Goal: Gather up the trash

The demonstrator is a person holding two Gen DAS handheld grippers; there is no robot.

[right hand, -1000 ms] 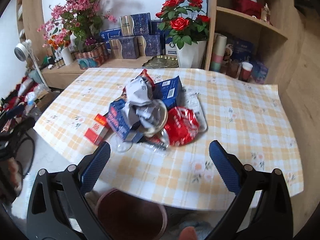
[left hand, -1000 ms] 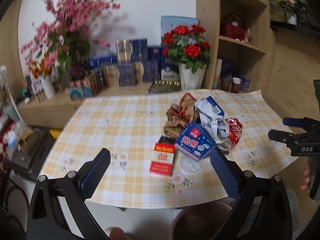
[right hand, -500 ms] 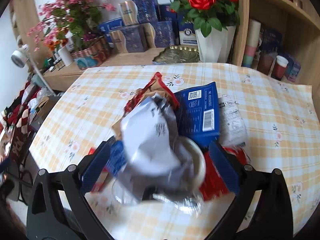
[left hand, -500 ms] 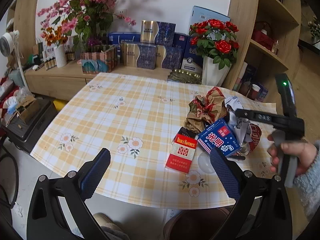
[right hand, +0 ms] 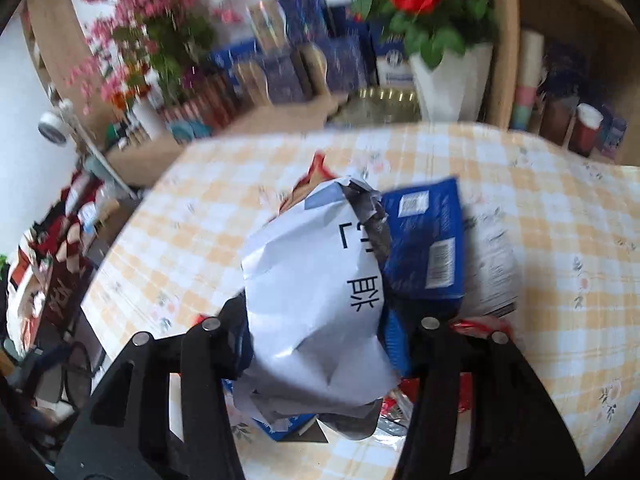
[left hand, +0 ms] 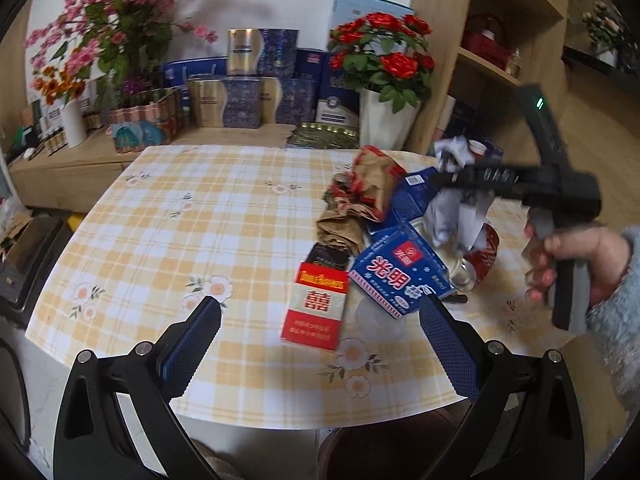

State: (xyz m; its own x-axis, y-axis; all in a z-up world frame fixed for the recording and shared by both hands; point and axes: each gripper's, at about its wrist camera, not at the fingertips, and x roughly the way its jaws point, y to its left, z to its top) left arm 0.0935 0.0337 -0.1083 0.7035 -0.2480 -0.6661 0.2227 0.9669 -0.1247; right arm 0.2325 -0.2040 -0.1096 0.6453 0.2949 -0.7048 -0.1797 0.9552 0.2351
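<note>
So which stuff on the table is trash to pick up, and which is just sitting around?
Trash to collect:
- crumpled white paper, between the closing right gripper jaws
- red cigarette pack
- blue carton
- brown paper wrapper
- red foil wrapper

Just sitting around:
- rose pot
- blue and gold gift boxes
- pink flowers

Cigarette pack (left hand: pixel 316 306) left of carton (left hand: pixel 400 276) (touching).

A table (left hand: pixel 160 240) under a yellow-checked floral cloth carries a heap of trash at its right side — a red cigarette pack (left hand: pixel 317 306), a blue carton (left hand: pixel 400 272), crumpled brown paper (left hand: pixel 356 208) and a red wrapper (left hand: pixel 486 250).
</note>
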